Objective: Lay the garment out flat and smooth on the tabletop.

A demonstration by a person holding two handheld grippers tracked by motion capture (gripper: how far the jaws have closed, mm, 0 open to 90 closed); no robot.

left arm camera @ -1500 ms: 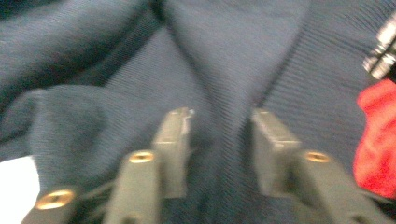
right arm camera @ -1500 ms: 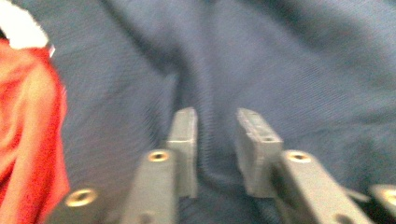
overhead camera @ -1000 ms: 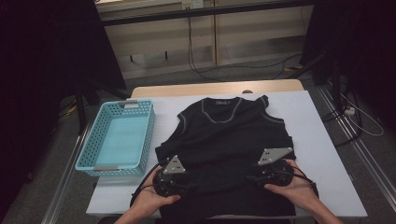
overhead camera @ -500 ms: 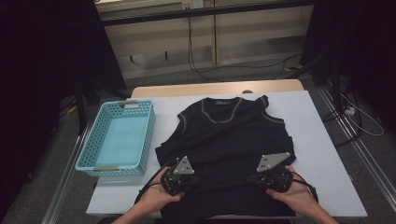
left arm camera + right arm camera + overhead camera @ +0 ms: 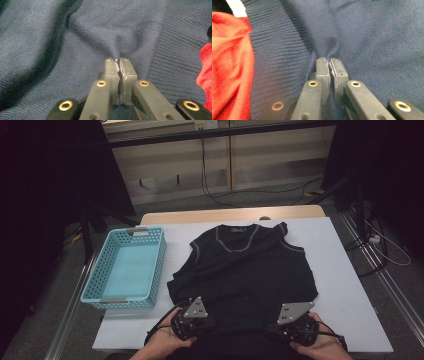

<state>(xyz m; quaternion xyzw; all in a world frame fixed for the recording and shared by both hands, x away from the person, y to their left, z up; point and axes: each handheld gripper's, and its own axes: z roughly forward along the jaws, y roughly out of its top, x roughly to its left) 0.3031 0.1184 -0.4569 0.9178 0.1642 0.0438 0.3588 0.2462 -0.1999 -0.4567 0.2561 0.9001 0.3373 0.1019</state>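
Dark knit vest spread flat on white table, neckline away | left gripper at hem, fingers pinched shut on vest fold | right gripper at hem, fingers likewise clamped on vest | turquoise basket just left of vest.

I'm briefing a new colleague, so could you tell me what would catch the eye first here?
A dark sleeveless knit top lies spread across the middle of the white table. At its near hem the left gripper and right gripper are each pinched shut on a fold of it. A pale blue basket stands to the left.
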